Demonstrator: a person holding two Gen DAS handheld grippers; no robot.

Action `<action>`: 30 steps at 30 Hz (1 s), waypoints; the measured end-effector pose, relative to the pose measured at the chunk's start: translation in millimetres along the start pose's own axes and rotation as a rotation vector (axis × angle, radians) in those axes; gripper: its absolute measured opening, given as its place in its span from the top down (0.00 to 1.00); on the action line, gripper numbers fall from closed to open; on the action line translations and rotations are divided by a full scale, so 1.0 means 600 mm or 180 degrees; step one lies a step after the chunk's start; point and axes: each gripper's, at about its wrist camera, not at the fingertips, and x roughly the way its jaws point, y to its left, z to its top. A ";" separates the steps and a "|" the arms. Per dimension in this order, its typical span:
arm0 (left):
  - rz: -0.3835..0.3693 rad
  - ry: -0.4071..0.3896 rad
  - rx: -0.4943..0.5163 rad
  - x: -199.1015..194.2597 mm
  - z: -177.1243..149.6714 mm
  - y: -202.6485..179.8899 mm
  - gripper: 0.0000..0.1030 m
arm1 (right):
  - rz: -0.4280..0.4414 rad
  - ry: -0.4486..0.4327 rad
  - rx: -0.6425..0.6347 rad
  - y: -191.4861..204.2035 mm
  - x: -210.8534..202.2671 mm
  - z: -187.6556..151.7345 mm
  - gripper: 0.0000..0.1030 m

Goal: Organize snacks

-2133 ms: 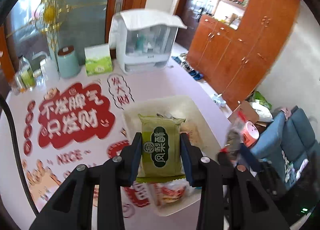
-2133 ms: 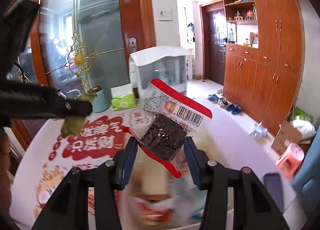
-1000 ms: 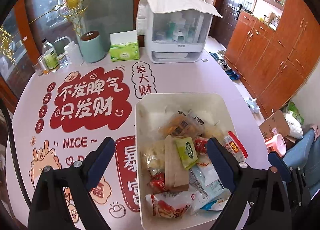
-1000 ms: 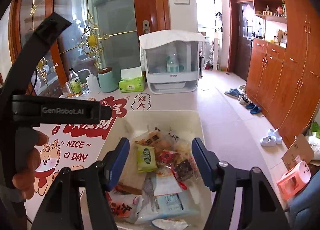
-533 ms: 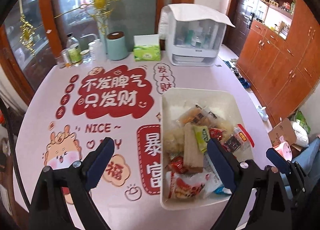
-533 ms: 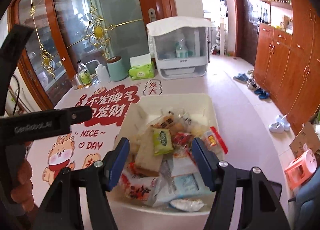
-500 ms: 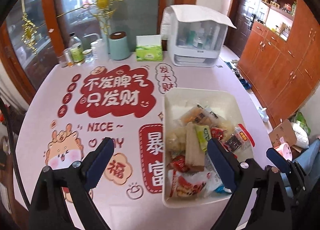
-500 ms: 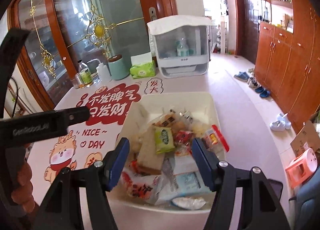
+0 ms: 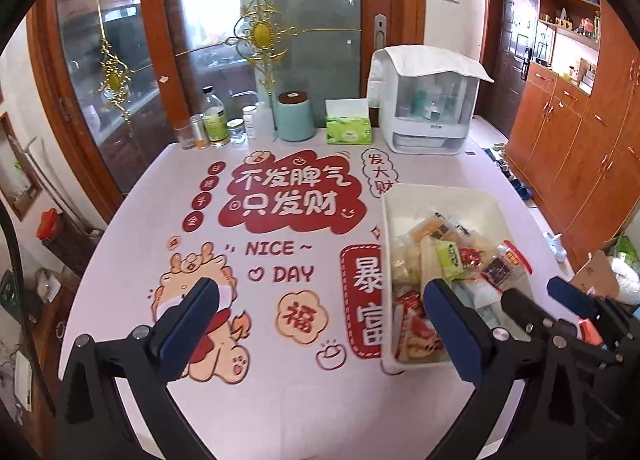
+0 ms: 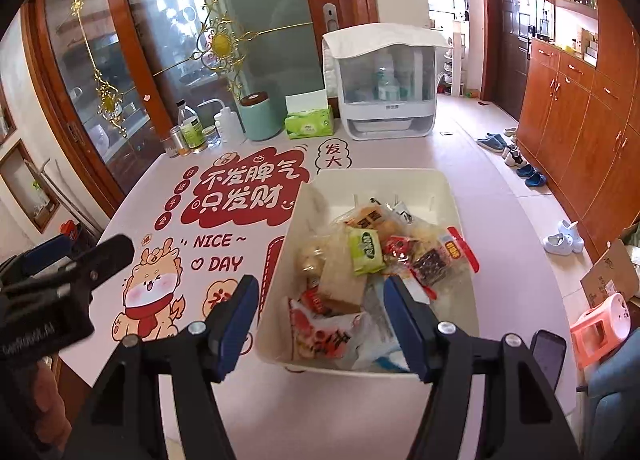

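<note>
Both hand-held grippers, left (image 9: 320,324) & right (image 10: 318,318), hang wide open w/ nothing held above the surface (image 9: 280,392); snacks (image 10: 362,268) sit heaped in the white bin (image 10: 376,179), so tbh task looks done, just back off w/o bumping it.

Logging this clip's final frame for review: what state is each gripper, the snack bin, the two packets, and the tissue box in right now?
Left gripper: open, empty, above the table.
Right gripper: open, empty, over the near end of the bin.
White bin: upright on the table, piled with snacks.
Green snack packet: lying on top of the pile.
Red-edged dark snack packet: lying in the bin, at its right side.
Green tissue box: open, a tissue sticking up.
</note>
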 end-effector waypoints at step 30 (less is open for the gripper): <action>0.0024 0.0147 -0.0040 0.003 -0.019 0.049 0.01 | -0.0155 -0.0019 0.0041 0.070 -0.034 -0.003 0.37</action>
